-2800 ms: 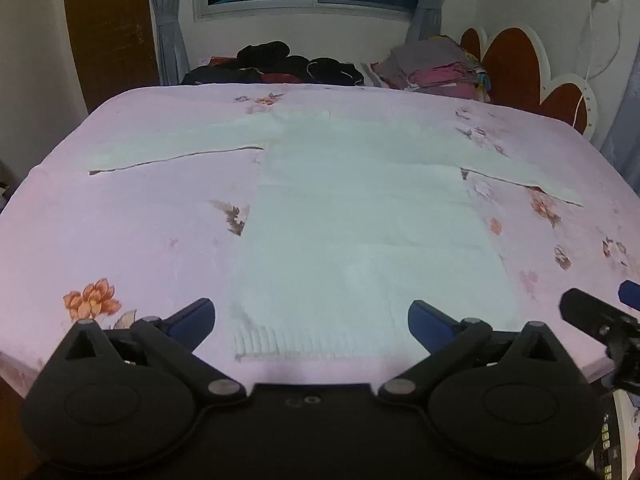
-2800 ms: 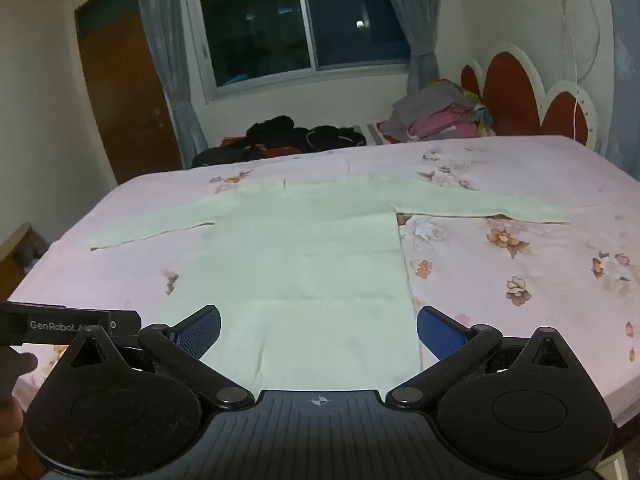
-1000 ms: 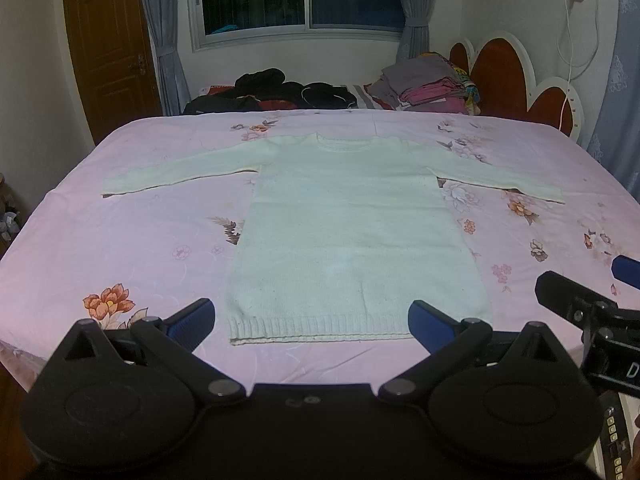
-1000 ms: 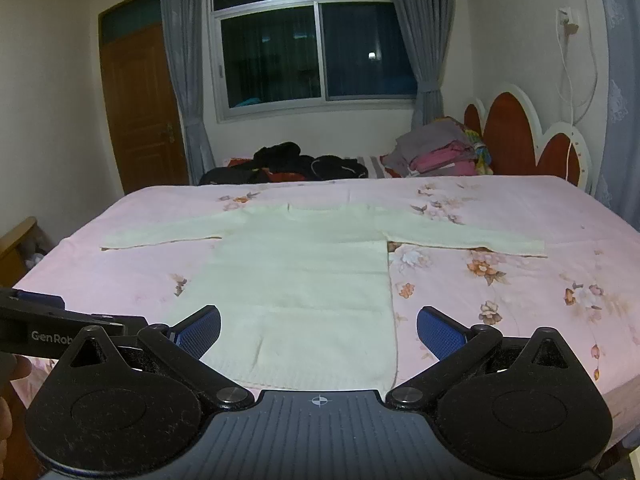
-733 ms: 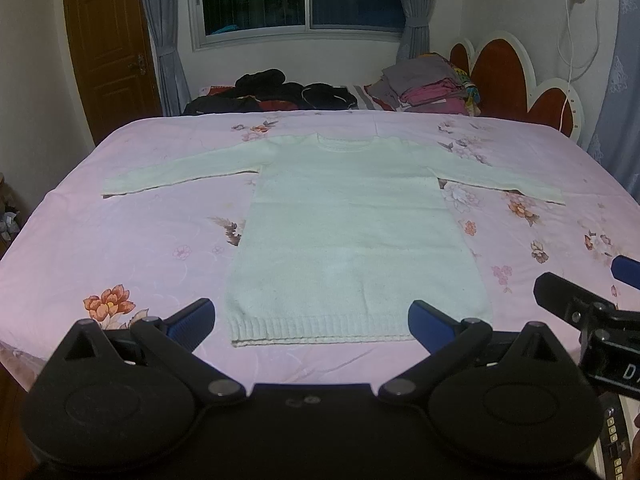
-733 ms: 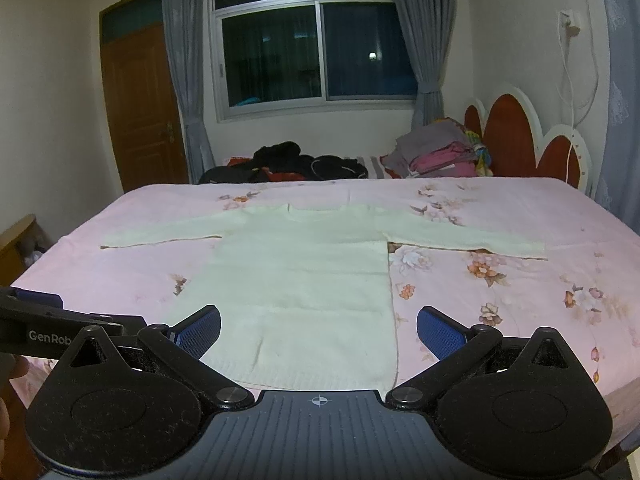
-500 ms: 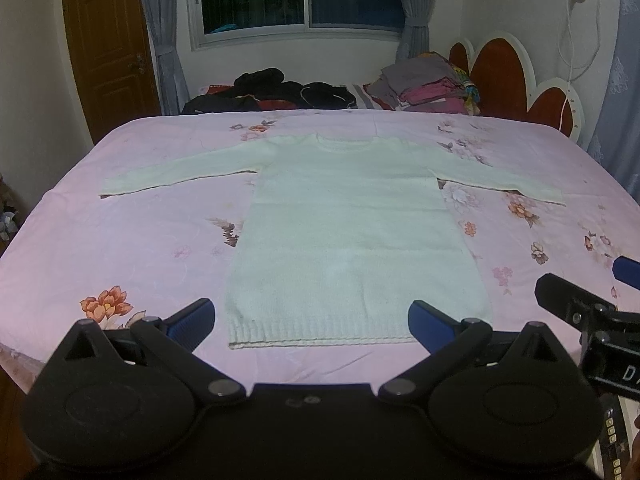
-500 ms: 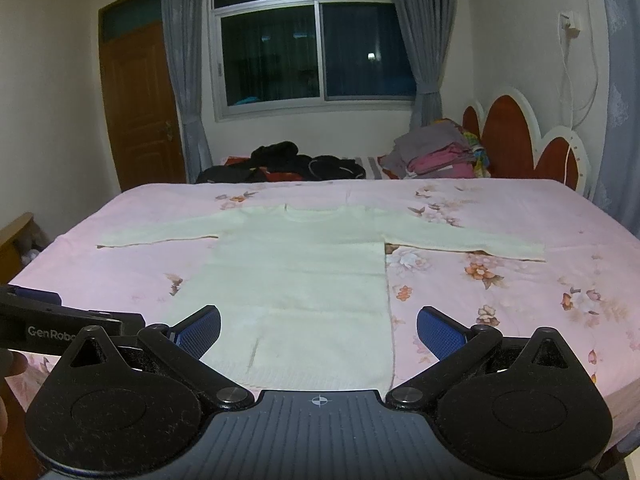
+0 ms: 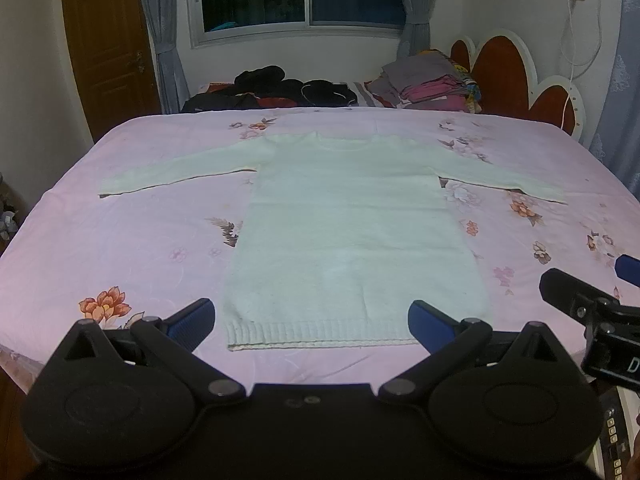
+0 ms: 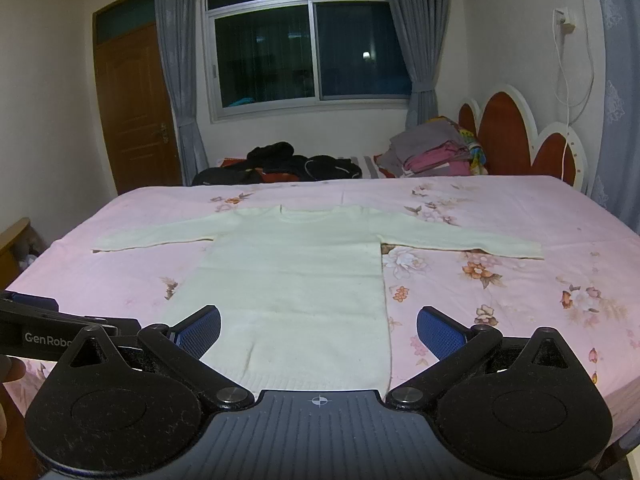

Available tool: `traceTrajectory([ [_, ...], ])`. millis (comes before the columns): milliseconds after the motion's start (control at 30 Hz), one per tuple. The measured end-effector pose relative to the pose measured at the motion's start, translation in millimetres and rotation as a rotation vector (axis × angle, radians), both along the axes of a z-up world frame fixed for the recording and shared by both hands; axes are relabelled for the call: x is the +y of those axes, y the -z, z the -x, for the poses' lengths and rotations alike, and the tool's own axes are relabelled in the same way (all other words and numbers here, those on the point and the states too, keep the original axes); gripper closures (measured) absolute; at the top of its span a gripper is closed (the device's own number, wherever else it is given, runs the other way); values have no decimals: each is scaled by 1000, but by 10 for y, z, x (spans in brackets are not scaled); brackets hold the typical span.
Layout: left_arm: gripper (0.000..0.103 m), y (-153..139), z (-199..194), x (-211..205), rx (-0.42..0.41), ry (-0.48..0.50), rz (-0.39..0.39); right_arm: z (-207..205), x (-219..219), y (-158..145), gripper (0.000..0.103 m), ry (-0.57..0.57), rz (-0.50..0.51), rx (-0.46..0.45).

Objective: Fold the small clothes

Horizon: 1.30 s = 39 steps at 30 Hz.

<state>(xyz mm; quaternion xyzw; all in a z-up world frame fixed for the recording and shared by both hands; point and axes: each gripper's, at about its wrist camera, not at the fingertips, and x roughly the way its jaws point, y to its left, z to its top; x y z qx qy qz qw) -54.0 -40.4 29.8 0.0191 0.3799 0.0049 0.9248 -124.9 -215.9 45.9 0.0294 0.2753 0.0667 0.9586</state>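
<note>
Lying flat, the sweater (image 9: 352, 236) sits seemingly just beyond both spread-apart tools (image 9: 310, 320) (image 10: 318, 330).

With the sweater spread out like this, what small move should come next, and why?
Probably bring the left tongs to the left sleeve. The sweater lies flat on the bed with both sleeves out, unfolded, and both tongs are open and empty.

I am working in a home bedroom: a wide bed (image 9: 120, 240) with a pink flowered sheet, a scalloped red headboard (image 10: 520, 136), a curtained window (image 10: 312, 48), a wooden door (image 10: 132, 112) and piled clothes (image 10: 432, 152) say so.
</note>
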Motion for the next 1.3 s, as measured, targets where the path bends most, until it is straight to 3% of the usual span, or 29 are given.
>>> traceTrajectory([
  [667, 0, 104, -215, 69, 15, -8, -4, -202, -56, 145, 0, 43, 12, 11],
  [933, 0, 203, -588, 161, 29, -11, -1, -465, -121, 243, 0, 78, 33, 4],
  [1300, 0, 363, -1367, 274, 39, 35, 9, -1188, -146, 436, 0, 144, 45, 34],
])
